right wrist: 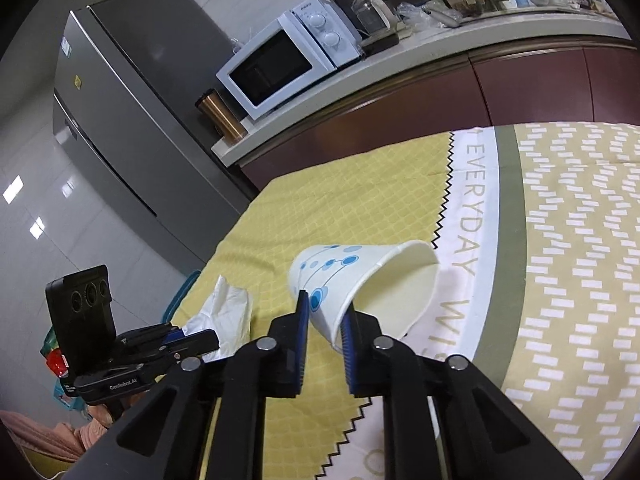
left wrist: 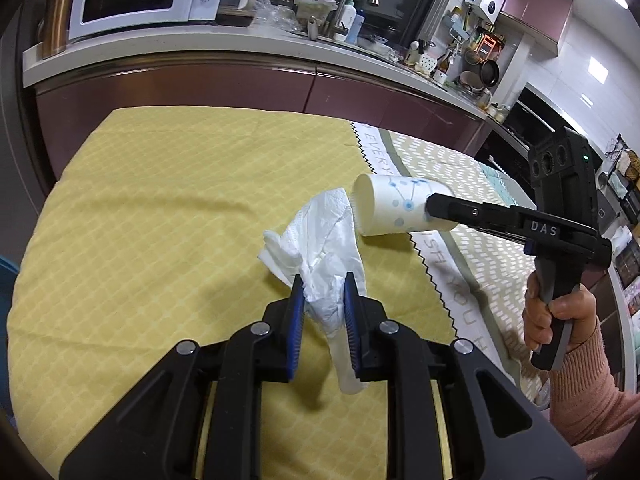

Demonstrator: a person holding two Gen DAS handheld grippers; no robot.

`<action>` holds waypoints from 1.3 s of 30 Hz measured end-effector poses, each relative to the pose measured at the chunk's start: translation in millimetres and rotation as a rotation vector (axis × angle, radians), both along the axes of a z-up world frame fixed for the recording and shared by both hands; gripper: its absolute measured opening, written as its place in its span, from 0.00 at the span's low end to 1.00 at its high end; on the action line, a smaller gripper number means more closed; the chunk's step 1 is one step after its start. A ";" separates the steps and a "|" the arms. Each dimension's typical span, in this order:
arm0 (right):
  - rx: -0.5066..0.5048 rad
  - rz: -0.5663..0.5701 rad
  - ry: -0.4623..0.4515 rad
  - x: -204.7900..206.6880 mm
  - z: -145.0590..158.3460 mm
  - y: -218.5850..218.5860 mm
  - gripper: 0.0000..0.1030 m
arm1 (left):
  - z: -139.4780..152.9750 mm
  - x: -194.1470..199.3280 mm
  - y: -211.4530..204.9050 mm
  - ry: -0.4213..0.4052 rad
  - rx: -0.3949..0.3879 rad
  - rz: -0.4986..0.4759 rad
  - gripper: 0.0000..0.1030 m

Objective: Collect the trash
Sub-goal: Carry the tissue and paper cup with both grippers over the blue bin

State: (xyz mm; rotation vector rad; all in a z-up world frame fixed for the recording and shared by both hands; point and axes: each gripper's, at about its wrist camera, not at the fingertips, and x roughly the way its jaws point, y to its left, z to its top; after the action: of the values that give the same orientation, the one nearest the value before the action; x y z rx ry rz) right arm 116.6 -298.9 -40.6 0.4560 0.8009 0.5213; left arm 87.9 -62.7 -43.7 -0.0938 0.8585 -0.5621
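Trash is sitting in both of my grippers at this point, so the picking-up part looks done to me. I am holding the left gripper [left wrist: 322, 292] clamped on a crumpled white tissue [left wrist: 320, 240], its blue pads [left wrist: 297, 300] pinching the wad while one twisted end is dangling below the jaws, clear of the yellow tablecloth [left wrist: 160, 200]. I am keeping the right gripper [right wrist: 325, 306] squeezed on the side wall of a paper cup [right wrist: 360, 280] printed with blue dots; the cup is lying on its side in the grip, its mouth facing away to the right, and the wall is flattening a little where the jaws are biting. From the left wrist view the cup is hanging in the air just beside the tissue, above the seam where the yellow cloth meets the patterned one [right wrist: 560, 260].

Nothing else that reads as litter is showing on the cloth. What I am missing is a bin: none is plainly appearing in either view, so I judge carrying both pieces over and dropping them remains.
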 end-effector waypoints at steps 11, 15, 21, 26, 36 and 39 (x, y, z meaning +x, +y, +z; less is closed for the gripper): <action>0.022 -0.012 -0.055 -13.9 14.5 13.7 0.04 | 7.1 -11.3 24.6 -0.028 0.012 0.048 0.19; 0.040 0.010 -0.068 -17.9 19.2 27.1 0.04 | 11.9 -17.9 35.5 -0.038 0.012 0.067 0.19; 0.040 0.057 -0.082 -21.4 23.0 54.0 0.04 | 18.6 -26.1 58.6 -0.058 0.013 0.099 0.19; 0.051 0.105 -0.089 -20.3 24.8 79.7 0.04 | 23.9 -33.5 78.4 -0.070 0.015 0.133 0.19; 0.042 0.197 -0.094 -17.8 27.6 125.9 0.04 | 30.3 -46.1 113.4 -0.080 0.010 0.189 0.19; 0.043 0.225 -0.097 -17.8 28.7 137.8 0.04 | 29.6 -50.2 123.1 -0.078 0.008 0.208 0.19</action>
State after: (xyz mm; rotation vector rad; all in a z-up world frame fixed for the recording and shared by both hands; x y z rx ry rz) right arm 98.8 -161.1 -11.9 0.3795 0.7526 0.7651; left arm 37.8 60.4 -14.1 -0.1507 0.7648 -0.3650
